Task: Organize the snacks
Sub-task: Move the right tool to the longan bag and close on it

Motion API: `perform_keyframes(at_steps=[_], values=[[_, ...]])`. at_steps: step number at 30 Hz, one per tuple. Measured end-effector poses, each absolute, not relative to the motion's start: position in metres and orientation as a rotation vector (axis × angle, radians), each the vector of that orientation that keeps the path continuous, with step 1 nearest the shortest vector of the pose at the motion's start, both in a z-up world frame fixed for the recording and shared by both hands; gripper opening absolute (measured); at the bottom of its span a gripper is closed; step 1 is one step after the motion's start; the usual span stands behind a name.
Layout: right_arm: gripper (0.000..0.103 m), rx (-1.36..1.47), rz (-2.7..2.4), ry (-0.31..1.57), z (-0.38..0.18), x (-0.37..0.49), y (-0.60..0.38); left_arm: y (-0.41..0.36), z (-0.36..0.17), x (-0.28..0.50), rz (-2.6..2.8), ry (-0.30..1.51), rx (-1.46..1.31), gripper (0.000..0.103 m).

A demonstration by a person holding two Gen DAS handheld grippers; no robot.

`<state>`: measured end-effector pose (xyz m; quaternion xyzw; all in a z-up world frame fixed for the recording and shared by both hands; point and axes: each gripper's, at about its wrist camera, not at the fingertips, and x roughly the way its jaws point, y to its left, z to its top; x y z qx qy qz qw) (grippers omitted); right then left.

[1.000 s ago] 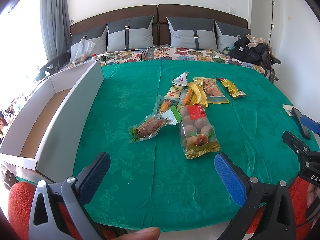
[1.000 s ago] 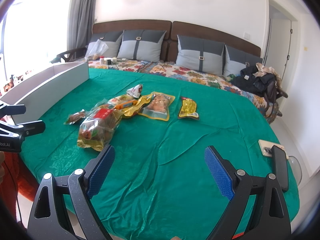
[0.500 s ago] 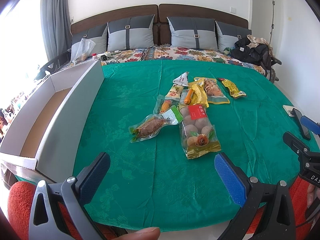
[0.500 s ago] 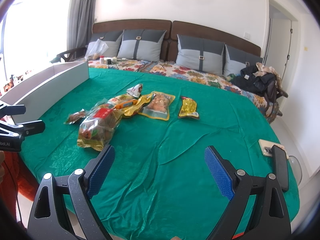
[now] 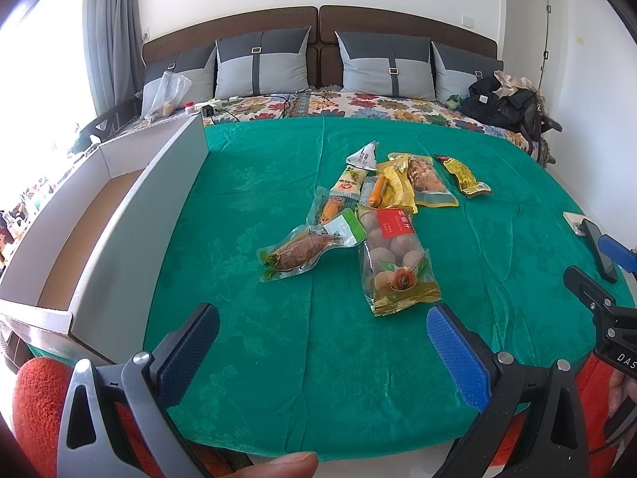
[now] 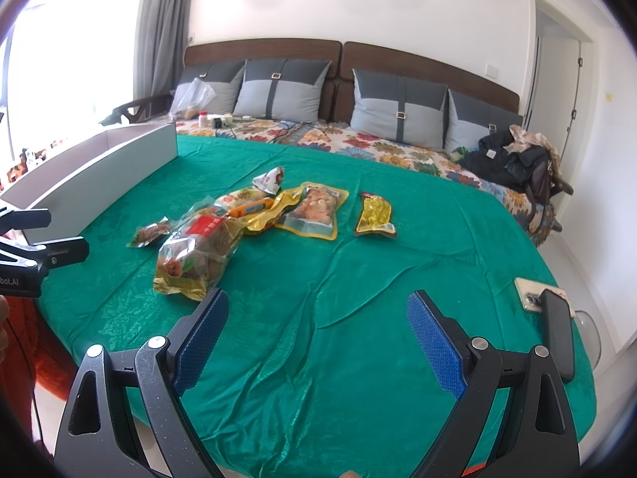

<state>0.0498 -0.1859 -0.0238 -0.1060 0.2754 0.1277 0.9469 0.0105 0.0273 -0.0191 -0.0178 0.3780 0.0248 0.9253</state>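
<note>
Several snack packets lie in a loose heap on the green bedcover (image 5: 278,358). Nearest is a clear bag of round brown snacks with a red label (image 5: 394,255) (image 6: 195,251). Left of it lies a clear pack holding a brown piece (image 5: 296,253). Farther back are an orange sausage (image 5: 376,191), a white triangular packet (image 5: 364,155), a yellow-edged pouch (image 6: 316,209) and a small yellow packet (image 6: 376,215) apart on the right. An open white cardboard box (image 5: 119,215) stands along the left. My left gripper (image 5: 318,342) and right gripper (image 6: 318,330) both hover open and empty near the cover's front edge.
Grey pillows (image 5: 262,63) and a floral sheet (image 5: 358,103) lie behind the cover. A dark pile of clothes (image 5: 501,103) sits at the back right. A phone and a dark flat device (image 6: 557,330) lie at the right edge. A plastic bag (image 5: 167,91) rests at the back left.
</note>
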Motion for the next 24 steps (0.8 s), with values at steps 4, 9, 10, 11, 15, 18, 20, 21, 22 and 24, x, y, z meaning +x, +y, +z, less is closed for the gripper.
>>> perform_keyframes(at_steps=[4,9,10,11,15,18,20,21,22,24], values=[[0.093,-0.215,0.26,0.562,-0.024,0.05,-0.186,0.027,-0.019,0.01,0.053,0.775,-0.036,0.103],[0.093,-0.202,0.26,0.572,-0.028,0.051,-0.187,0.032,-0.017,0.013,0.056,0.787,-0.057,0.103],[0.093,-0.193,0.26,0.577,-0.029,0.052,-0.188,0.035,-0.018,0.014,0.057,0.793,-0.07,0.103],[0.093,-0.185,0.261,0.585,-0.03,0.053,-0.189,0.038,-0.018,0.014,0.06,0.8,-0.084,0.103],[0.093,-0.115,0.319,0.686,-0.043,0.067,-0.191,0.052,-0.025,0.017,0.088,0.838,-0.137,0.103],[0.093,-0.053,0.405,0.8,-0.057,0.083,-0.178,0.061,-0.03,0.02,0.099,0.869,-0.18,0.103],[0.093,-0.005,0.446,0.854,-0.059,0.096,-0.164,0.066,-0.031,0.02,0.113,0.872,-0.197,0.103],[0.093,0.019,0.468,0.867,-0.057,0.103,-0.156,0.068,-0.031,0.02,0.118,0.87,-0.201,0.103],[0.093,0.039,0.488,0.874,-0.055,0.11,-0.147,0.069,-0.03,0.02,0.124,0.868,-0.203,0.103],[0.093,0.062,0.521,0.894,-0.05,0.126,-0.122,0.073,-0.028,0.018,0.14,0.859,-0.203,0.103]])
